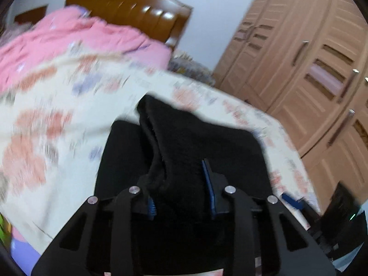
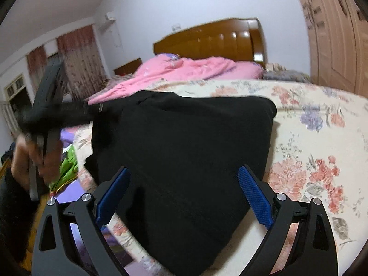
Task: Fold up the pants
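Note:
Black pants (image 2: 184, 151) lie folded on the floral bedsheet (image 2: 322, 138). My right gripper (image 2: 184, 197) is open just above their near edge, blue pads (image 2: 255, 197) spread either side of the cloth. My left gripper (image 1: 181, 195) is shut on a raised fold of the pants (image 1: 174, 147), lifting it off the layer below. In the right wrist view the left gripper (image 2: 101, 110) shows blurred at the left, at the pants' far-left corner.
A pink quilt (image 2: 184, 71) is bunched at the head of the bed by the wooden headboard (image 2: 214, 39). A wooden wardrobe (image 1: 310, 64) stands to the right. Green and purple fabric (image 2: 69, 161) lies off the bed's left edge.

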Motion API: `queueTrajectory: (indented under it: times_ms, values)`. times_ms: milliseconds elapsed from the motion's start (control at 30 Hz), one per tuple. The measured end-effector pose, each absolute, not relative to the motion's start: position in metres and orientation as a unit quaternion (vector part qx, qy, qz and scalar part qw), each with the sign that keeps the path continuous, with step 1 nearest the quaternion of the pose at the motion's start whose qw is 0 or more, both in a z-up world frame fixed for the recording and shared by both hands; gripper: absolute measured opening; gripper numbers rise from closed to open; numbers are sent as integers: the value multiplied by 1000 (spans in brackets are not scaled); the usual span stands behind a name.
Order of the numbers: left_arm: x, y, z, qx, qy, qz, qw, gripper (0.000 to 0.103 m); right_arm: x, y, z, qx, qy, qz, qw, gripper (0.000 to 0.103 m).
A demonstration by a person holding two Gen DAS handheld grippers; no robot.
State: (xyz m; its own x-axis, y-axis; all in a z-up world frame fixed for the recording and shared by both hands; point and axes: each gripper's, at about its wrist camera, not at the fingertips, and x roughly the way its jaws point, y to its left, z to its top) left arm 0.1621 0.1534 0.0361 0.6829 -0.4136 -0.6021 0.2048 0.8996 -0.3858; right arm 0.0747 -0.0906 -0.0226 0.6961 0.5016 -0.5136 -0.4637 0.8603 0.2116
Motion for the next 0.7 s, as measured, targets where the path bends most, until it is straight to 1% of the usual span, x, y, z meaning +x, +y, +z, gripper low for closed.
queueTrajectory:
  times_ms: [133, 200, 267, 333, 400, 433, 467, 567, 700]
  values:
    - [152, 143, 77, -148, 336, -196, 909, 32, 43, -69, -30, -82, 275, 272, 919, 92]
    - [141, 145, 81, -151, 331, -197, 910, 32, 32, -64, -42, -132, 276, 245, 920, 92]
    - [131, 161, 64, -169, 338, -186, 907, 32, 29, -67, -58, -179, 285, 185, 923, 92]
    - [130, 186, 27, -208, 366, -160, 893, 32, 32, -83, -66, -155, 303, 176, 924, 92]
    - [132, 210, -22, -268, 399, -147, 864, 33, 39, -104, -67, -84, 325, 182, 924, 92]
    - [130, 218, -44, -297, 397, -155, 855, 33, 42, -108, -69, -66, 336, 191, 920, 92]
    - [125, 224, -50, -318, 372, -171, 855, 33, 42, -108, -69, -70, 336, 188, 920, 92]
    - [121, 218, -40, -303, 362, -168, 865, 33, 41, -107, -68, -81, 327, 180, 924, 92]
    - [114, 199, -2, -243, 339, -168, 893, 33, 40, -112, -65, -65, 323, 179, 927, 92]
